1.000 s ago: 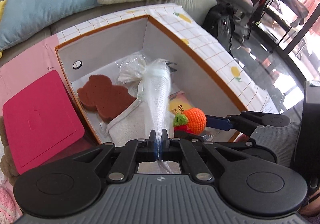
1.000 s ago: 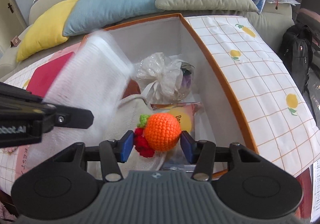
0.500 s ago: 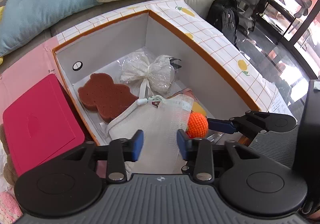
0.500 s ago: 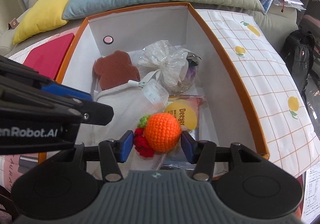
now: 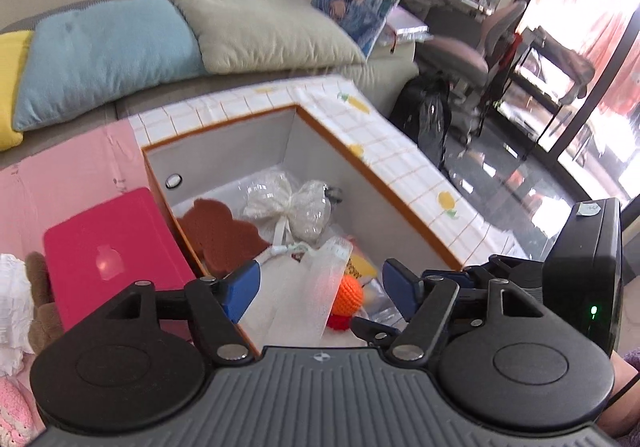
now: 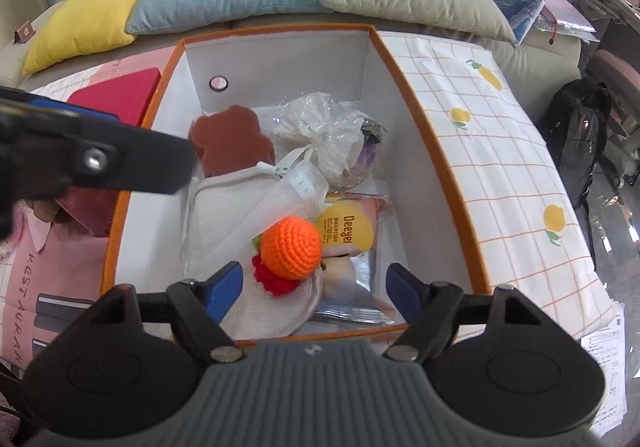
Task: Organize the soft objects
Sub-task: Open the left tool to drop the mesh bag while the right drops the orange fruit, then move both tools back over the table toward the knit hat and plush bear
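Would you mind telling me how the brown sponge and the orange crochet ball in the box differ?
The brown sponge is flat and lobed; the orange crochet ball is round and knitted. The sponge lies toward the box's far wall, the ball near the front, atop white cloth. Both sit inside the box, ungripped.

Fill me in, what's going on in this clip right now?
A person is sorting soft items into an orange-rimmed storage box. Both hand-held grippers are open and empty: the right hand-held gripper hovers just above a crocheted orange lying in the box, and the left hand-held gripper is over the box's near left side. A white mesh pouch, a brown bear-shaped sponge and a snack packet also lie inside.
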The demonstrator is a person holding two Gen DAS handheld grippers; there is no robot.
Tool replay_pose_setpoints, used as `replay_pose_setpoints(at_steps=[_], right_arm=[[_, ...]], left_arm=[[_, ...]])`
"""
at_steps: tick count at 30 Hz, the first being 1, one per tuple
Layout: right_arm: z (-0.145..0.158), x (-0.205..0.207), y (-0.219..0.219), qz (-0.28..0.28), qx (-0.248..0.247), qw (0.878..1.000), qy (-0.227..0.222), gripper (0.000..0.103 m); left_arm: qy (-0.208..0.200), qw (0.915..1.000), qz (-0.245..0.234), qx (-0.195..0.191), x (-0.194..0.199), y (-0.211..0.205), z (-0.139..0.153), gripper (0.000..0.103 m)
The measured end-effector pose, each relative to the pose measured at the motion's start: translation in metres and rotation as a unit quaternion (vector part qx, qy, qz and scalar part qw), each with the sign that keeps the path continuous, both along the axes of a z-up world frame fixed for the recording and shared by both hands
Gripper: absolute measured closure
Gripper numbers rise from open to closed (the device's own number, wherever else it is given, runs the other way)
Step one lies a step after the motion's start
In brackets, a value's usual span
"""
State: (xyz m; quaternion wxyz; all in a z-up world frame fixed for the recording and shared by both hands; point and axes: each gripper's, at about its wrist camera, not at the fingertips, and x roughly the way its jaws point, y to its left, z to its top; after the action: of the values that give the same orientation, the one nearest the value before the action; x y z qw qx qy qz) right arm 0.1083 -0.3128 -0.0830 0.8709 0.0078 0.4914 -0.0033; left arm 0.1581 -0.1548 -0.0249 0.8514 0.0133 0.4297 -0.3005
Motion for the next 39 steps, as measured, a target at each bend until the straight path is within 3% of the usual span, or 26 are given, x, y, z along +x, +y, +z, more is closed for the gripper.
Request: replay_pose_setpoints(at_steps=[6,10,16,25,32,39], right_arm=[[0.03,-0.015,0.005,-0.027,0.005,0.999,-0.045,0.018],[0.047,-0.029,0.018,-0.028,0.021,0.994,-0.102,0.018],[0.051,-0.041,0.045,-0.024,0.059,0.989,-0.135,0.016],[0.032,-0.037,0.099,0.024,0.078,0.994,-0.076,0.015],[0.015,-0.033,0.153,0.095,0.05,0.993,-0.05,0.015],[0.004,-0.03,0.193,0.164,0.015,0.985,-0.045,0.015]], left_arm=[[-0.07,0.9972,0.02,-0.018,-0.022,0.027,0.018,0.02],[-0.122,0.9915,0.041,-0.023,-0.04,0.05,0.026,0.02],[-0.153,0.9848,0.082,0.002,-0.058,0.089,0.028,0.02],[-0.101,0.9812,0.162,0.032,-0.072,0.161,0.001,0.02],[-0.027,0.9741,0.219,0.048,-0.073,0.203,-0.027,0.02],[-0.012,0.9629,0.267,0.036,-0.073,0.239,-0.038,0.02]])
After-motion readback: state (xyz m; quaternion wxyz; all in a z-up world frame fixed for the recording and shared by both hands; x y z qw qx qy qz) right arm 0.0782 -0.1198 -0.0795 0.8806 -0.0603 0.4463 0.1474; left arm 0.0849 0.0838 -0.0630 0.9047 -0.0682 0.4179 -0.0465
